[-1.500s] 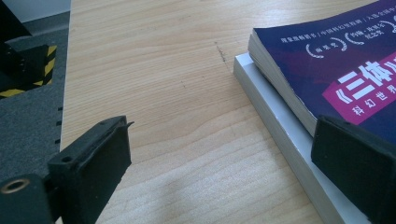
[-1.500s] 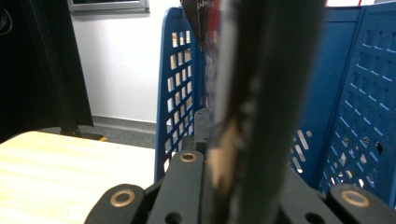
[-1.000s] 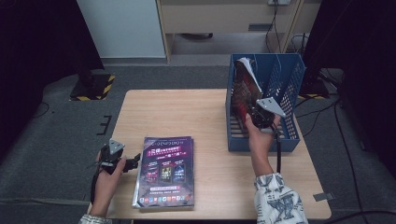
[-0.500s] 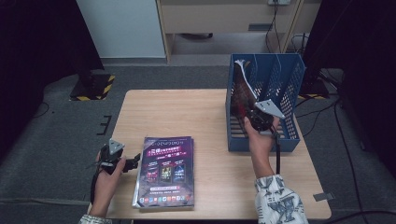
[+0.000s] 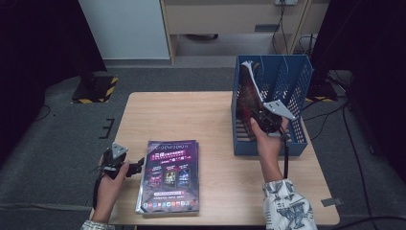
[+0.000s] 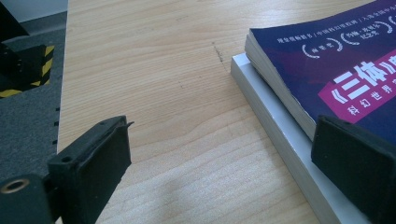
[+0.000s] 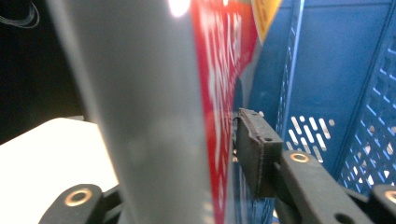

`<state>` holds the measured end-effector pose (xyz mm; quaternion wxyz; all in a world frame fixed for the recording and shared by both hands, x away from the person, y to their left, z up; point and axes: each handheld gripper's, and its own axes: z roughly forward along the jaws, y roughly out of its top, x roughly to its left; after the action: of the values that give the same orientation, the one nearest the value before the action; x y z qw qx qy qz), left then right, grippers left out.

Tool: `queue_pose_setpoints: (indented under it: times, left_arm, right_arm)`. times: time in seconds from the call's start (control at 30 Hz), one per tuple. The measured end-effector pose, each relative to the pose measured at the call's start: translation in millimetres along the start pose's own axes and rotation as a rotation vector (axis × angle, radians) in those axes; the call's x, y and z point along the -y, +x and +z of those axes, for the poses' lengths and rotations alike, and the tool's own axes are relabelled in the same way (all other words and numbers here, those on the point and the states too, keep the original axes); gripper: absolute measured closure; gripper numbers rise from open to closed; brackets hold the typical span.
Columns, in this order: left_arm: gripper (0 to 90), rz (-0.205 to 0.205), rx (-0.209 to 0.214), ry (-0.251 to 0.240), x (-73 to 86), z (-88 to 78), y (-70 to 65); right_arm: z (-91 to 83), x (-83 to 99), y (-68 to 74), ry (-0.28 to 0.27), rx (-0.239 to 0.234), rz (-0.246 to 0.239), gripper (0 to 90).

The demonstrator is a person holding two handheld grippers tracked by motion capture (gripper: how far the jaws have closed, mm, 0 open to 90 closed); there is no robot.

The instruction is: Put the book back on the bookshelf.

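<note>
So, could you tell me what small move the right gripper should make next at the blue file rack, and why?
Probably draw the right gripper back out of the blue file rack. The magazine already stands in the rack's left slot, leaning, and the jaws have just been opening, with the magazine between them; one pad sits beside its red cover. Letting go fully first seems wise. More magazines wait by the left gripper.

High view: fixed above the person's side, facing forward and down; takes in the whole desk (image 5: 191,120) and floor beyond, from well back.
Left gripper view: rides low over the desk, looking along its own jaws, very near the magazine stack (image 6: 327,70); the stack (image 5: 168,175) also appears in the high view.
Right gripper view: pressed close against an upright magazine (image 7: 154,93) in the blue file rack (image 7: 327,70); the high view shares that rack (image 5: 287,76).
</note>
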<state>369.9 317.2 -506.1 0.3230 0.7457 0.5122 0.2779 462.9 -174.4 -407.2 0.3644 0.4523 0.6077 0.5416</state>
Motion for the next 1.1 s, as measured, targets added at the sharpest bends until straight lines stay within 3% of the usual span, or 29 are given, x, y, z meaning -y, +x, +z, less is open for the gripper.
queue_pose_setpoints:
  times: [0.1, 0.27, 0.4, 0.47, 0.63, 0.77, 0.87, 1.1]
  left_arm:
    - [4.3, 0.001, 0.000, 0.001, 0.0, 0.1, -0.2]
    - [4.3, 0.003, 0.002, 0.003, 0.1, 0.6, -0.9]
    - [4.3, 0.009, 0.002, 0.006, 0.2, 1.2, -1.6]
    - [4.3, 0.009, 0.001, 0.007, 0.3, 1.2, -1.7]
    - [4.4, 0.009, 0.001, 0.006, 0.4, 1.5, -1.3]
    - [4.3, 0.007, -0.004, 0.004, 0.3, 1.3, -1.0]
    - [4.3, 0.010, -0.003, 0.005, 0.1, 1.2, -1.4]
    - [4.4, 0.010, -0.001, 0.003, 0.1, 1.1, -1.2]
  right_arm:
    - [-1.1, -3.1, 0.6, -0.007, -0.002, -0.002, 66.5]
    - [-2.2, -6.0, -1.2, -0.002, -0.016, -0.016, 82.9]
    - [-2.1, -8.4, -1.2, -0.010, -0.003, -0.028, 85.9]
    - [-2.7, -10.4, -3.4, -0.028, 0.024, -0.021, 86.9]
    - [-0.4, -14.1, -8.1, -0.044, 0.031, 0.011, 87.0]
    - [3.0, -15.7, -8.4, -0.053, 0.057, -0.011, 87.0]
    - [6.6, -18.8, -7.9, -0.077, 0.101, -0.056, 87.0]
    - [16.3, -10.5, -3.6, -0.069, 0.146, -0.042, 87.0]
